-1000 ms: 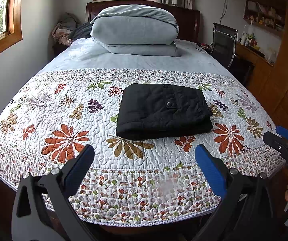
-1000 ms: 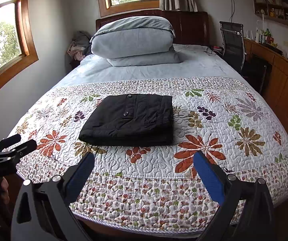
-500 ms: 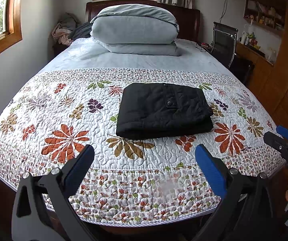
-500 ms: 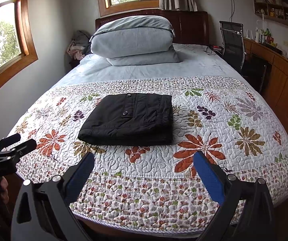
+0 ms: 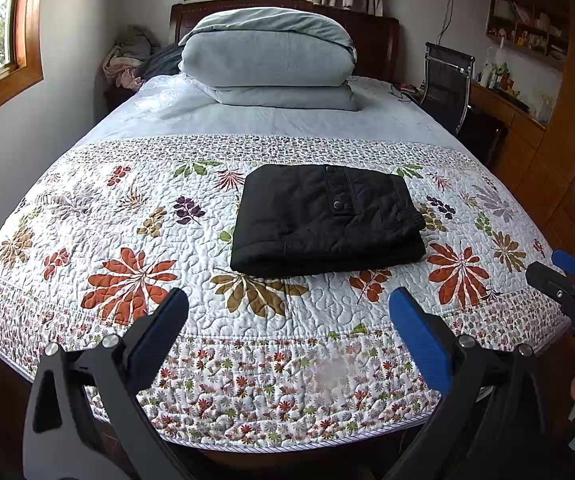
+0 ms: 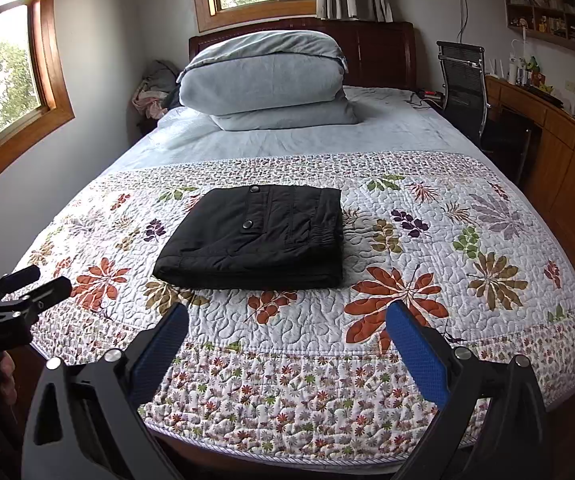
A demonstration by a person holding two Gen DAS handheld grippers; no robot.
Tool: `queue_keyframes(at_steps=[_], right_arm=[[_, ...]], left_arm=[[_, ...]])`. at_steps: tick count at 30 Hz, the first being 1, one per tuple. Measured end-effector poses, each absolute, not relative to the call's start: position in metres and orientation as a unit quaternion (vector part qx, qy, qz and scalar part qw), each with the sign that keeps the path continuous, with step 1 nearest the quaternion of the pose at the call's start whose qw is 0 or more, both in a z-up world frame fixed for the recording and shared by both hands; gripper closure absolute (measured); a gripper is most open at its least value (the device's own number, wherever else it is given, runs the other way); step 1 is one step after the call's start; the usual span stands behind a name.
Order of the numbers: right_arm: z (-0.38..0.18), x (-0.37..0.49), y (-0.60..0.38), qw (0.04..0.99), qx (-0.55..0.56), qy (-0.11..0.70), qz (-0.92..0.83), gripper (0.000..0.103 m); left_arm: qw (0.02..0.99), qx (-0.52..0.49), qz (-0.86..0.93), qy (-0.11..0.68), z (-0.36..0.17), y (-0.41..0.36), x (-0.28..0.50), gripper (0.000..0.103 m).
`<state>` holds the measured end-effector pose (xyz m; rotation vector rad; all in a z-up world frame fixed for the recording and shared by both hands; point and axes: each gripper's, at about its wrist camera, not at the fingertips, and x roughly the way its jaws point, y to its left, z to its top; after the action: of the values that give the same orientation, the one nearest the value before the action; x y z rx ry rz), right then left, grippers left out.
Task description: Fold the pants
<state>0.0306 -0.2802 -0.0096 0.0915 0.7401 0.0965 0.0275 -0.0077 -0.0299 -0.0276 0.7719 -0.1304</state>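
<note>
Black pants [image 5: 327, 220] lie folded into a flat rectangle on the floral quilt [image 5: 135, 216], snap buttons facing up; they also show in the right wrist view [image 6: 255, 238]. My left gripper [image 5: 287, 316] is open and empty, held back over the foot of the bed, well short of the pants. My right gripper [image 6: 287, 326] is open and empty, likewise back from the pants. The right gripper shows at the right edge of the left wrist view [image 5: 563, 276]. The left gripper shows at the left edge of the right wrist view [image 6: 27, 288].
Stacked grey pillows [image 5: 267, 64] lie at the head of the bed by the dark headboard. A black office chair [image 5: 447, 80] and a wooden desk [image 6: 535, 116] stand to the right. Clothes are piled at the back left [image 5: 127, 60]. The quilt's edge [image 5: 287, 440] is just below the grippers.
Nothing has visibly changed: both grippers hover open at the foot of the bed and the pants lie still.
</note>
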Motion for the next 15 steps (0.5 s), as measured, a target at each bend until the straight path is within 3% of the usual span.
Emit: queue_keyframes(at_steps=[15], right_arm=[[-0.0114,0.0303,-0.2814,0.93,0.044,0.363,0.046,0.003]], left_arm=[[0.927,-0.005,-0.064,0.37,-0.0332,-0.0101,0.0282,0.003]])
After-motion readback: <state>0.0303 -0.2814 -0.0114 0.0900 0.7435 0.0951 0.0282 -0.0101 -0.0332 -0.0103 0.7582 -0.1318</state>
